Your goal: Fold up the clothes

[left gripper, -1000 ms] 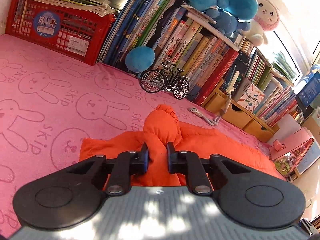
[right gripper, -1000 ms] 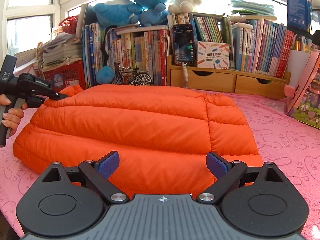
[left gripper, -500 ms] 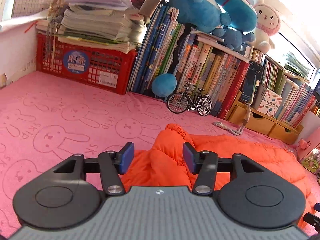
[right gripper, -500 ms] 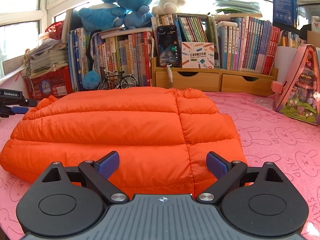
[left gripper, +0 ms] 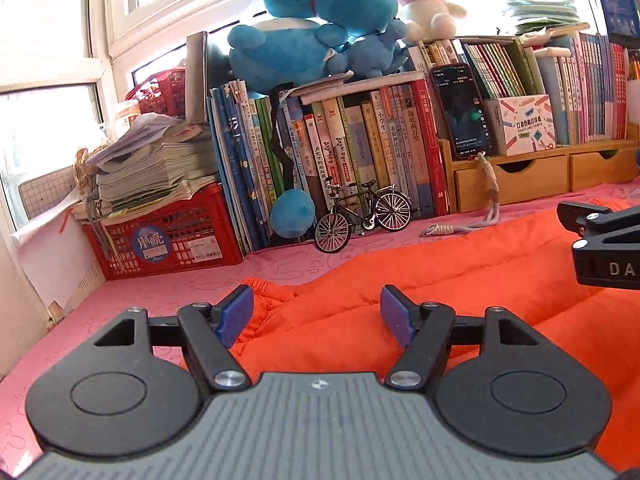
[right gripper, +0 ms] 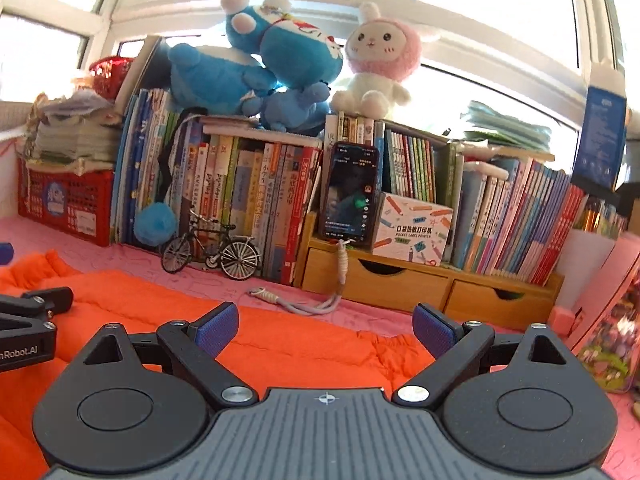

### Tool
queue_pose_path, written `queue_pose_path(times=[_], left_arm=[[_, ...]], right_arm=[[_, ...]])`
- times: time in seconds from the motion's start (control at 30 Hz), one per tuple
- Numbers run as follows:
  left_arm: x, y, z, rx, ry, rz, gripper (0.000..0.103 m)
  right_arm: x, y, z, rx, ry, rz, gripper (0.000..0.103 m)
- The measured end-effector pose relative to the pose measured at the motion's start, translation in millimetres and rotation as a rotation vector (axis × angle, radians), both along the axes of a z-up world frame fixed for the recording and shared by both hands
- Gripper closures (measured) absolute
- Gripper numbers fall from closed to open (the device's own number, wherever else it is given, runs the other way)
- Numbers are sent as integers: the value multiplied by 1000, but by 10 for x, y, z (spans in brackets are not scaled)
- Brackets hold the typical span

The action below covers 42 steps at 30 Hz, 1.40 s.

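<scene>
Orange padded jacket (left gripper: pixel 460 300) lies flat on the pink rabbit-print cover (left gripper: pixel 168 292), directly under and ahead of both tools, its long axis running left to right across the scene. The left hand-held gripper (left gripper: pixel 316 314) hovers over the jacket's left end, by the gathered cuff; its jaws have just been opening and now stand wide, with cloth below them but nothing pinched. The right hand-held gripper (right gripper: pixel 326 326) stands wide too, empty, over the jacket's far right part. Each tool shows at the edge of the other's view, so they sit close together. Left looks nearer the loose end, probably the next hold. Beyond stand a model bicycle (left gripper: pixel 362 216), books (left gripper: pixel 360 152), a red crate (left gripper: pixel 168 236), plush toys and bright windows.
</scene>
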<state>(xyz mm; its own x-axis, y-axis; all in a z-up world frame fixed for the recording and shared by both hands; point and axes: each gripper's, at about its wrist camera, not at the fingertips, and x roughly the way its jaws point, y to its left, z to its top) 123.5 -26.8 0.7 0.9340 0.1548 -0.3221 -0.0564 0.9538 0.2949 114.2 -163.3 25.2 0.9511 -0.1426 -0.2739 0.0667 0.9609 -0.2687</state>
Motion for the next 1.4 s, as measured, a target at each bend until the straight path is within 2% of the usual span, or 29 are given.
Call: queue_pose_path(times=[0.03,0.13,0.33,0.53,0.73,0.8,0.9,0.93,1.0,1.07,1.13,1.2,1.27,1.4], left_arm=[[7,-57,-45,39,-10,3,33],[25,-164,-169,127,-25,2,31],[102,-191,-313,157,-8,-17,28],[166,-143,-406,117,24,-17,25],[180,-84,-370,70,62,-18,25],[149,-19,-267,7,84,-23,25],[168,97,-49,-134,109,-69,25],[208,97,10,-152,114,-72,25],[312,42,77,-123,106,-51,25],[425,-22,72,-60,101,-8,25],[527,-40,-7,1,107,37,25],[592,-14,-141,48,114,67,21],[588,42,-263,46,97,73,15],[557,18,-335,59,86,81,15]], right_arm=[[53,48,-81,-54,20,-4,8],[94,22,-266,-59,72,6,8],[158,-96,-511,49,136,20,7],[205,-124,-581,72,162,18,6],[263,-204,-577,126,204,25,4],[248,-253,-516,159,215,26,4],[205,-401,-326,314,201,35,4],[215,-453,-258,376,200,47,4],[293,-532,-148,462,214,38,5],[411,-581,-108,481,231,-16,6],[544,-619,-178,452,271,-75,6],[612,-639,-317,415,298,-88,5],[598,-638,-429,395,287,-74,2],[528,-554,-506,353,243,-77,0]])
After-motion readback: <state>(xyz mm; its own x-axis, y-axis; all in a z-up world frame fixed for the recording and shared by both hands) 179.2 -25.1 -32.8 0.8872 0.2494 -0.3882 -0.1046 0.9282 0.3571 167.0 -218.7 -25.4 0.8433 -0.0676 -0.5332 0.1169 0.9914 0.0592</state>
